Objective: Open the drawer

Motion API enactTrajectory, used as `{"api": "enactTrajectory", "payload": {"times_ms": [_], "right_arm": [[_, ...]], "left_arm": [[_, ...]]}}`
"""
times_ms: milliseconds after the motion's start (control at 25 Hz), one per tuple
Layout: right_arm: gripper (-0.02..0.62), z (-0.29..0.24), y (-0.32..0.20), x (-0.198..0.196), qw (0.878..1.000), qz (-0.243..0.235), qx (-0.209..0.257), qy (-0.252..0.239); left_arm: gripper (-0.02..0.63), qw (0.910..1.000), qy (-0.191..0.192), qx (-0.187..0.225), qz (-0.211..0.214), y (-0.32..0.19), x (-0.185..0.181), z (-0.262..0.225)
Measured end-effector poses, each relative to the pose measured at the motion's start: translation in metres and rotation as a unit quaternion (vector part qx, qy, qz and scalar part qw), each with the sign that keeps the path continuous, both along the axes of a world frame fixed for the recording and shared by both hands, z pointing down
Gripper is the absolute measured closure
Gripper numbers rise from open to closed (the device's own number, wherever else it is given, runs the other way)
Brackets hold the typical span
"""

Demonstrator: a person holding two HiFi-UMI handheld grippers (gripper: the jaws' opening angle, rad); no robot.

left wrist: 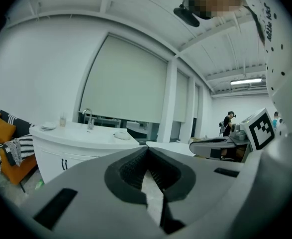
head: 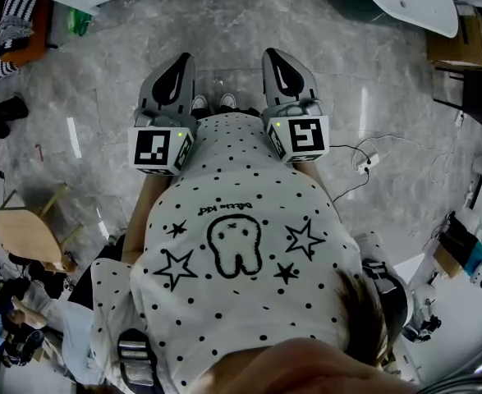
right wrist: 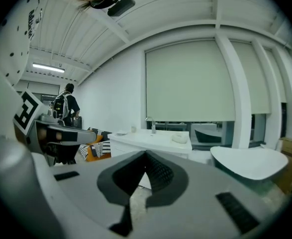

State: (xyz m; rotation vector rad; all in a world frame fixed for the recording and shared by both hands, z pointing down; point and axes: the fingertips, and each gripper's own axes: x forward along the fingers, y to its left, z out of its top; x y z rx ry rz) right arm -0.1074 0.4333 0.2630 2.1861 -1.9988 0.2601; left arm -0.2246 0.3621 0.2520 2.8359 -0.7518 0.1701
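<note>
We log left gripper [head: 181,62] and right gripper [head: 271,58], both pressed together and empty (white vanity [left wrist: 81,139] lower left, well apart): jaws left closed could glance off a drawer handle.

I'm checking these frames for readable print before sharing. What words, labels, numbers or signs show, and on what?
On the shirt: one short script line above the tooth drawing, too small to read.
On the cubes of the left gripper and right gripper: square black-and-white markers, no letters.
Nothing else legible.
</note>
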Motion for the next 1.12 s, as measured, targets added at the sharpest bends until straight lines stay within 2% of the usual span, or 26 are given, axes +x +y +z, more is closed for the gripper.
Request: {"api": "enactTrajectory", "payload": {"times_ms": [360,720,920,1120], "right_arm": [[0.581,0.002,0.014,0.022,0.999,-0.017,0.021,-0.019],[0.581,0.011,0.001,0.050,0.999,0.009,0.005,-0.031],[0.581,0.017,-0.040,0.058,1.000,0.009,-0.003,-0.025],[0.581,0.023,-0.121,0.070,1.000,0.017,-0.018,-0.019]], "left_arm": [[0.601,0.9999,-0.002,-0.015,-0.002,0.019,0.019,0.015],[0.601,0.9993,0.004,-0.037,0.002,0.003,0.038,0.020],[0.601,0.9992,0.004,-0.040,-0.005,-0.039,0.045,0.024],[0.601,0.9987,0.004,-0.050,-0.006,-0.128,0.058,0.027]]}}
